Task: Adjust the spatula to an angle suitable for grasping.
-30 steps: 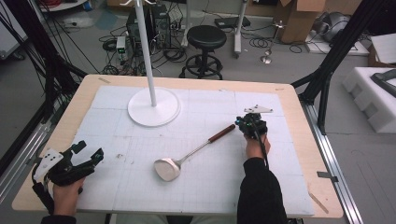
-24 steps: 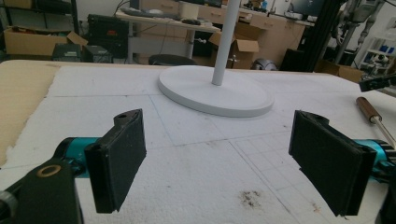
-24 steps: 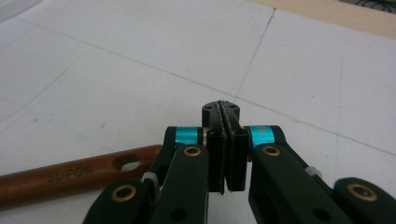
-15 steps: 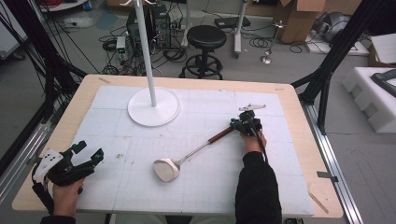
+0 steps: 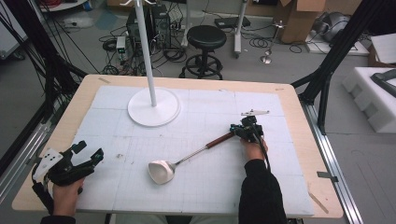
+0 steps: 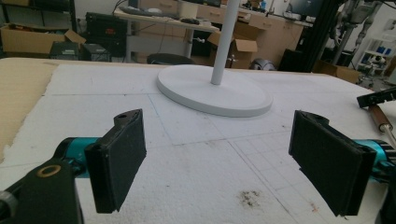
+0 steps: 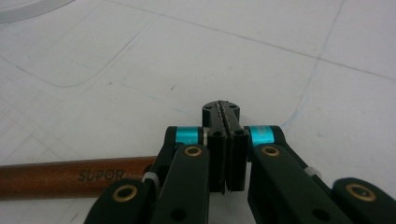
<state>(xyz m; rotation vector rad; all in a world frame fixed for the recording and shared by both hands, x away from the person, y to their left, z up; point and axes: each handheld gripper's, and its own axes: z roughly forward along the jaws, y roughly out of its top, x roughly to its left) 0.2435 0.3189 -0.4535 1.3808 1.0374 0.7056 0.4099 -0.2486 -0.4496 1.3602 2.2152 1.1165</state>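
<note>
Two grippers work over the white foam-covered worktop [image 5: 201, 107]. Since a second ago the right gripper [image 5: 239, 131] has slid down toward the brown end of the steel ladle with a brown handle [image 5: 187, 157], which has hardly shifted and lies aslant at mid-worktop, bowl toward the person. Its jaws are clenched together with nothing between them; in the right gripper view the handle lies just beside them, its end hidden behind the linkage, so contact is unclear. The left gripper [image 5: 88, 151] has stayed at the near left corner, jaws released wide. The white coat stand [image 5: 154, 106] is cut off at the top.
</note>
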